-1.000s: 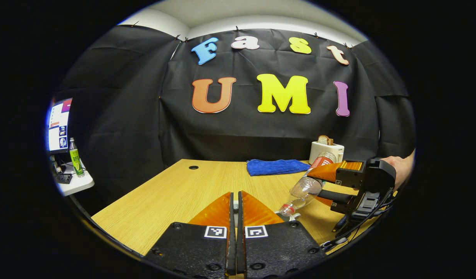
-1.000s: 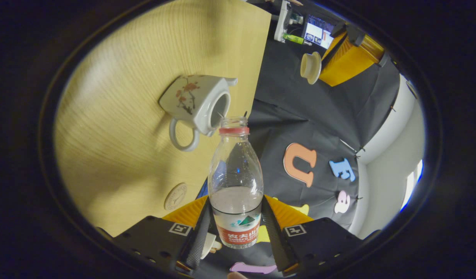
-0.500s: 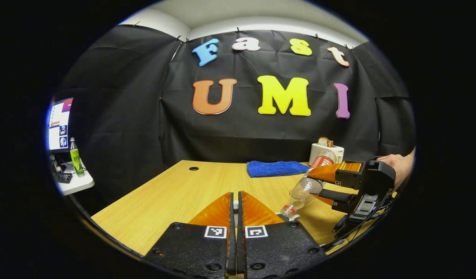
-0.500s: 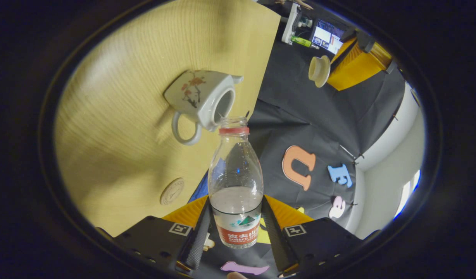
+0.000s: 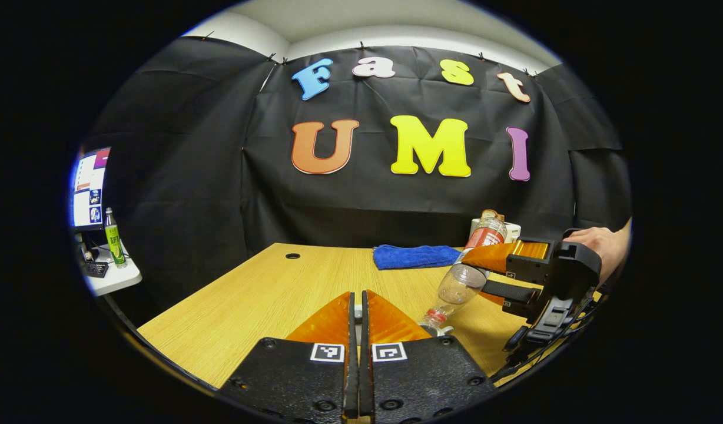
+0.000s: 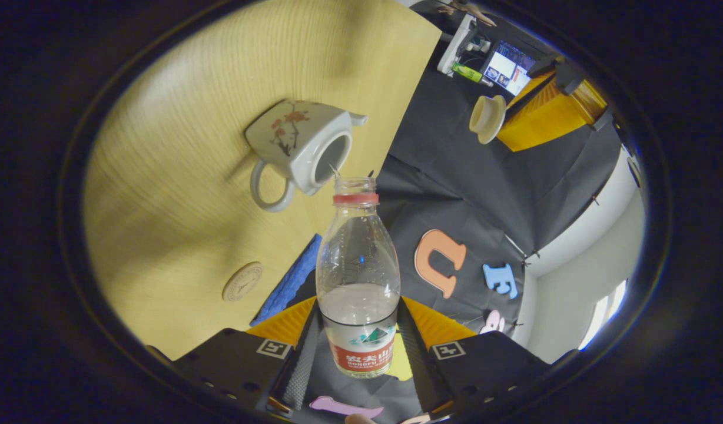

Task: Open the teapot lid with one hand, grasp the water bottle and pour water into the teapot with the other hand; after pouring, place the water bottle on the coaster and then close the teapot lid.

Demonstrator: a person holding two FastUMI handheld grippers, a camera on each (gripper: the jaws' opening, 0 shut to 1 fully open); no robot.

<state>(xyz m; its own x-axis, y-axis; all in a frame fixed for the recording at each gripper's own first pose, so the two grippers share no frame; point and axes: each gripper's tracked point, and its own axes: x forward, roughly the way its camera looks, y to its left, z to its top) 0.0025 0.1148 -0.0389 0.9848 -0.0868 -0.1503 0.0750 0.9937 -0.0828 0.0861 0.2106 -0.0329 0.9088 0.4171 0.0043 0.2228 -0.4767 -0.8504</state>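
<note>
Right gripper view has the right gripper (image 6: 357, 347) pinching the water bottle (image 6: 357, 282), tipped steeper than a second ago, its mouth at the teapot (image 6: 299, 150) opening: pouring continues. Beside the teapot, the left gripper (image 6: 506, 115) pinches the lid (image 6: 485, 118). Nearer the bottle than the teapot lies the coaster (image 6: 242, 281).

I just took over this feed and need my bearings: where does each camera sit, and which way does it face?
Left gripper view: rides the left gripper, facing level across the table toward the booth wall; its own closed fingers show below, and the right gripper and a hand at right.
Right gripper view: rides the right gripper, rolled sideways, facing along the tilted water bottle to the open teapot; the left gripper holds the lid.
Shared: bottle, table, blue cloth, both grippers.
</note>
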